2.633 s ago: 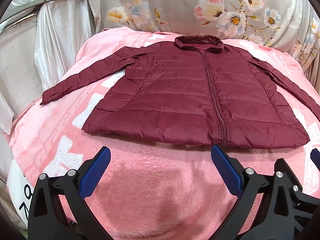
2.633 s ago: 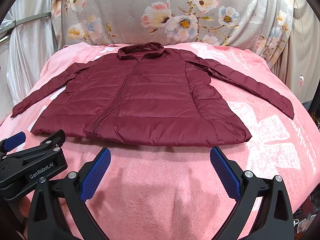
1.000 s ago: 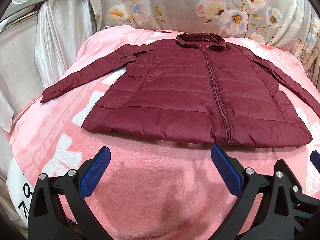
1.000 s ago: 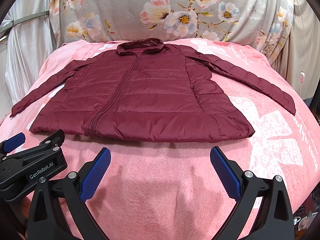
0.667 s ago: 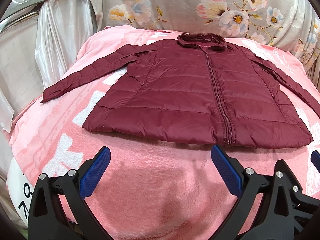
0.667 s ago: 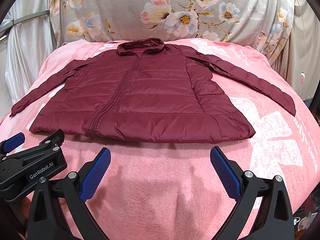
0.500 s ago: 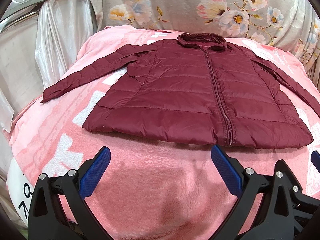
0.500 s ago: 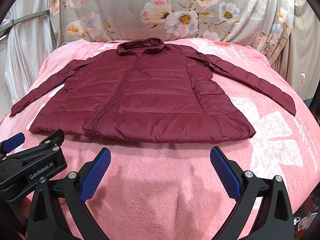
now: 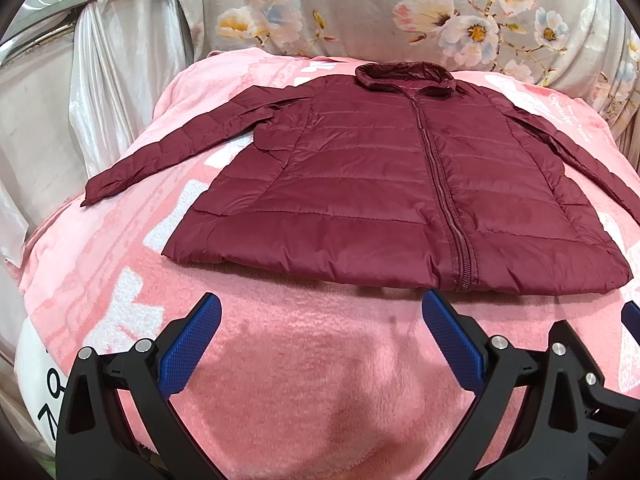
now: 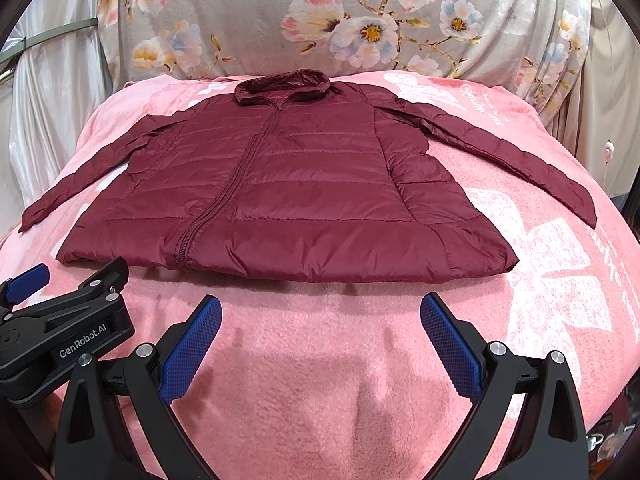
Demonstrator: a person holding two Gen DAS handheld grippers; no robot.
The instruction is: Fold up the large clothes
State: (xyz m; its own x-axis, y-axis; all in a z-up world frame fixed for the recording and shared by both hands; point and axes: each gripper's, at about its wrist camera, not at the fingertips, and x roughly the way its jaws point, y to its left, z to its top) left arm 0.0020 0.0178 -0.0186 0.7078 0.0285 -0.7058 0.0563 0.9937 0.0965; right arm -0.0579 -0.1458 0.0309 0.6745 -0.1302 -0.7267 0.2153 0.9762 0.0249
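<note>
A maroon quilted jacket (image 9: 400,192) (image 10: 280,196) lies flat and zipped on a pink blanket, collar at the far side, both sleeves spread outward. Its hem runs just beyond both grippers. My left gripper (image 9: 320,340) hovers open in front of the hem, left of the zipper's bottom end, with nothing between its blue pads. My right gripper (image 10: 320,340) is open too, short of the hem's right half. In the right wrist view the left gripper's black body (image 10: 64,328) shows at the lower left.
The pink blanket (image 9: 304,392) (image 10: 560,280) covers a raised, rounded surface that drops off on both sides. A grey floral cloth (image 10: 360,28) hangs behind it. White curtains (image 9: 104,80) stand at the left.
Both views have crept slightly closer to the jacket's hem. The jacket has not moved and both grippers stay open.
</note>
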